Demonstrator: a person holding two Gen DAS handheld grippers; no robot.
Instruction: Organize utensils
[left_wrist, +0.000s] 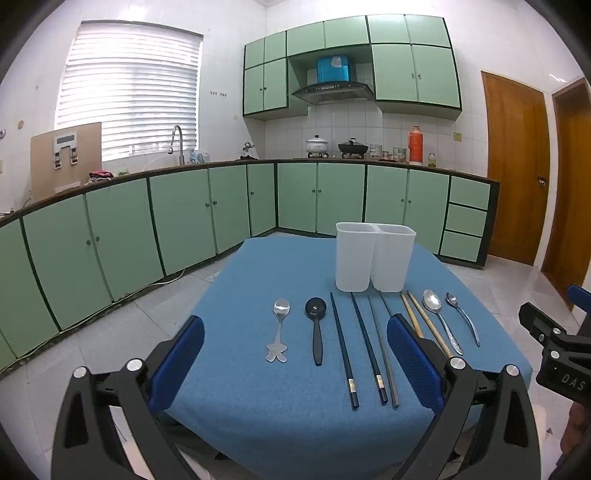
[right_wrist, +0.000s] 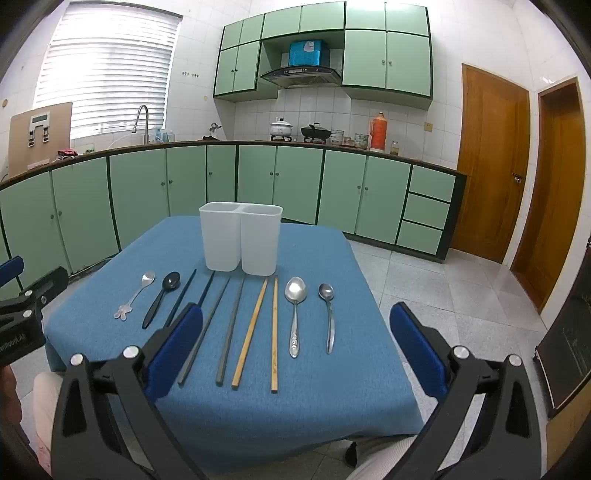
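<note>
1. Step: start of the job, by my read. Nothing is in the white two-compartment caddy (right_wrist: 241, 242); every utensil lies flat on the tabletop (right_wrist: 332, 398).
2. My jaws: left gripper (left_wrist: 295, 363) spread wide and holding nothing; right gripper (right_wrist: 295, 354) the same. Both hover at the near edge, touching nothing.
3. Layout, left to right in one row in front of the caddy: small silver spoon with a figure-shaped handle (left_wrist: 279, 329), black ladle spoon (left_wrist: 316, 328), two dark chopsticks with banded ends (left_wrist: 364, 347), two grey chopsticks (right_wrist: 218, 326), two bamboo chopsticks (right_wrist: 263, 334), large steel spoon (right_wrist: 295, 314), small steel spoon (right_wrist: 328, 315). Handles point at me, bowls toward the caddy.
4. Caddy stands upright at the far middle of the tabletop, just beyond the chopstick tips.
5. Next move, my judgement: right goes for a spoon or a bamboo stick, left for the spoons on its side. Everything is thin and flat on cloth, so I need a low approach and a pinch at the handle, then tip it upright over one compartment. Likely spoons in one, chopsticks in the other.
6. Risk: the blue cloth may bunch under the jaws; sticks lie close together, so I could drag a neighbour.
7. Room: kitchen with green cabinets (right_wrist: 147, 192), range hood, window blinds, wooden doors, tiled floor.
</note>
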